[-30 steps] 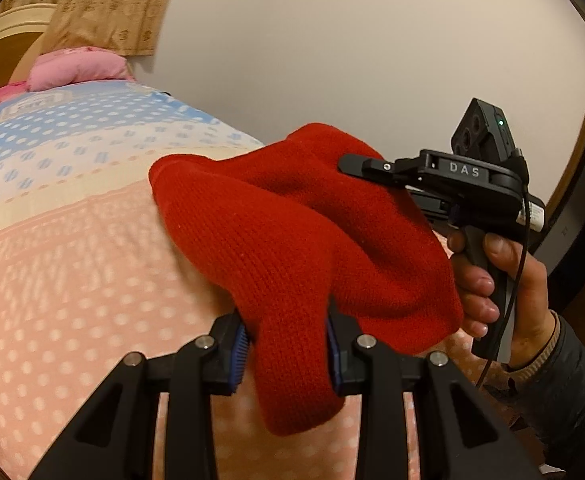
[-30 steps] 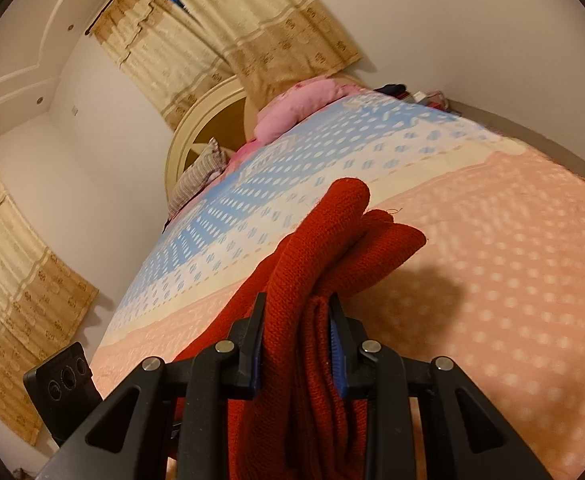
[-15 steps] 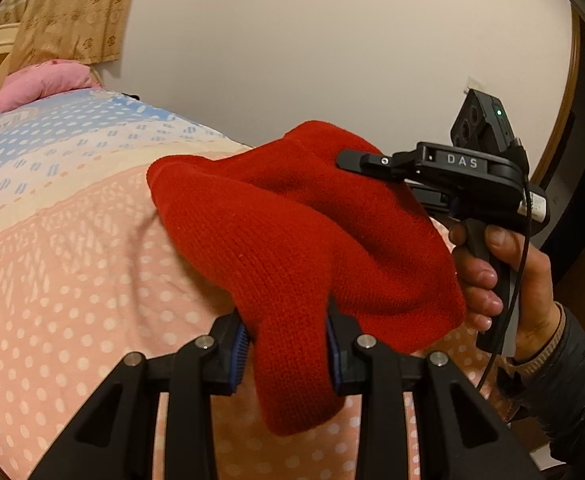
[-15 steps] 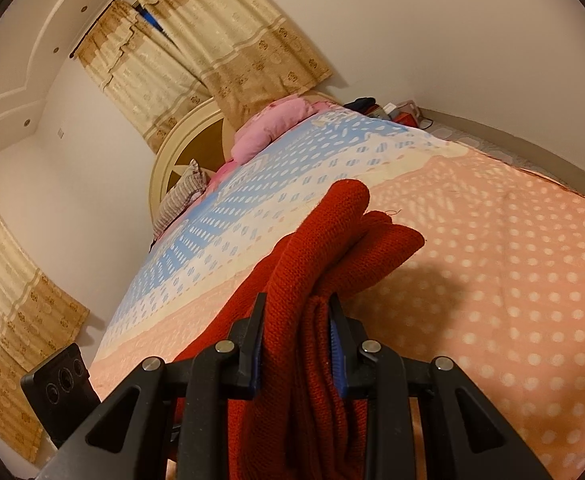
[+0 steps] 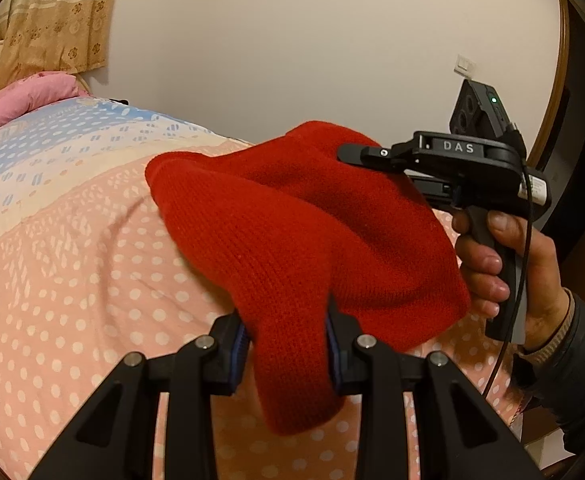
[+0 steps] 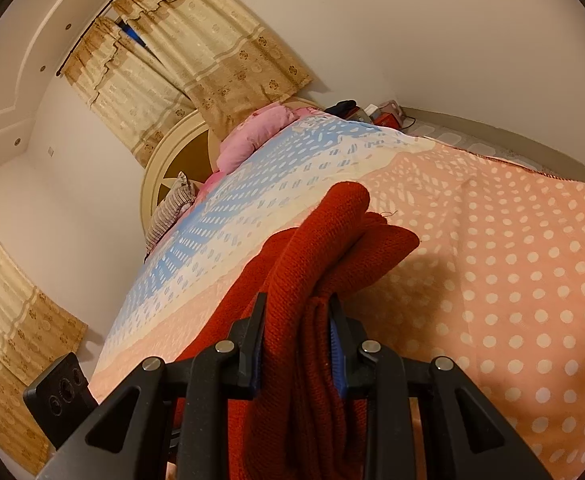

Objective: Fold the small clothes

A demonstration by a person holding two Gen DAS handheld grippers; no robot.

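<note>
Ahead of my left gripper (image 5: 287, 350) the nearest thing in the way is my own right gripper (image 5: 358, 152), its black body marked DAS reaching in from the right with my right hand (image 5: 508, 268) wrapped round the handle and a thin cable hanging beside it. From the right wrist view, the left gripper's camera block (image 6: 58, 394) sits low at the left edge. Far off at the head of the bed lie a pink pillow (image 5: 32, 96) and a striped cushion (image 6: 170, 210), well apart from my work.

The red knit hat (image 5: 300, 236) hangs in the air above the bed, stretched between both tools. My left fingers (image 5: 239, 350) are clamped on one bunched end, a tongue of knit drooping past them. My right gripper (image 6: 298, 342) has its fingers closed on several gathered layers of the same hat (image 6: 332, 248), the folds standing up ahead of them. The ribbed wool is thick and doubled over itself, casting a shadow on the cover below.

The bedspread (image 5: 72, 280) is peach with white dots, turning to cream and blue bands toward the pillows. Behind are a rounded headboard (image 6: 180, 160), beige patterned curtains (image 6: 196, 60) and a plain pale wall (image 5: 292, 40).
</note>
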